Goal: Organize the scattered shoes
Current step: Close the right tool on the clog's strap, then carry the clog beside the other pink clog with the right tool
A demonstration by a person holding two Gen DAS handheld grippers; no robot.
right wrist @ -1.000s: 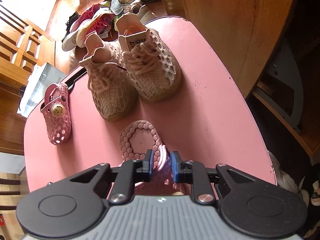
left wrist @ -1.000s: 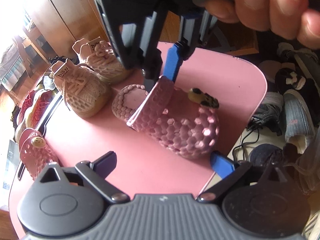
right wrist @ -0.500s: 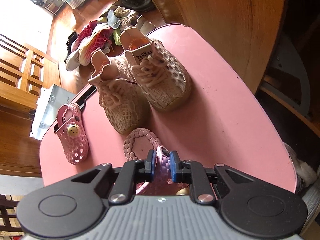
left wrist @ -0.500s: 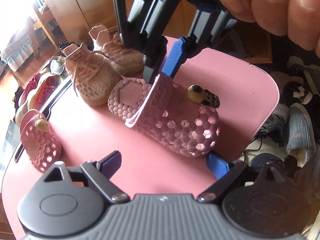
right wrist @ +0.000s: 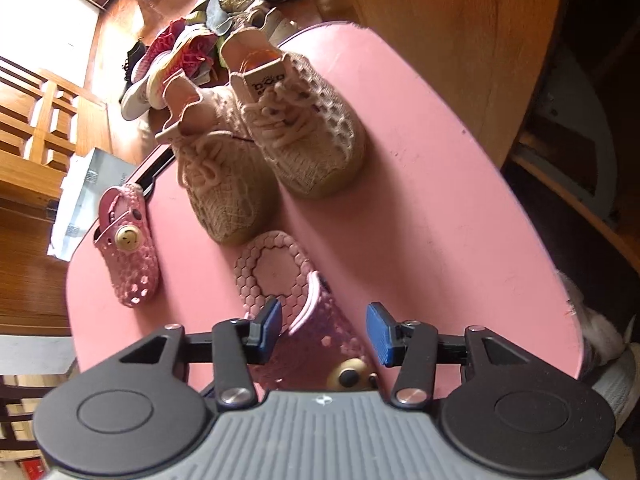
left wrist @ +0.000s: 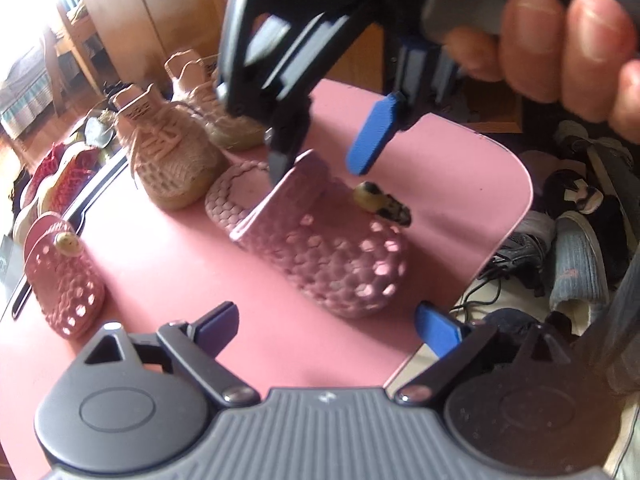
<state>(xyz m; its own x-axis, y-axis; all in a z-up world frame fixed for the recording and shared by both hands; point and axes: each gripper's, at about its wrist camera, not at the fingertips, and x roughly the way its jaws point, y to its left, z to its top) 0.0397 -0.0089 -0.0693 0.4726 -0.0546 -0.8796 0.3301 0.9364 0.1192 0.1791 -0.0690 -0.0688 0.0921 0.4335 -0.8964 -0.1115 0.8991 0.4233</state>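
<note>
On the surface (right wrist: 460, 208) a clog (left wrist: 320, 252) lies nearest the right wrist camera, its heel end close to the toe of the nearer of two sneakers (right wrist: 228, 184). The second sneaker (right wrist: 304, 128) stands just beside the first, to its right in that view. A second clog (right wrist: 128, 248) lies apart to the left, near the surface edge. Beyond the far edge, a heap of shoes (right wrist: 180, 52) lies on the floor. In the left wrist view, more footwear (left wrist: 576, 256) lies on the floor off the right side.

Black grippers (right wrist: 324, 328), blue-padded jaws
</note>
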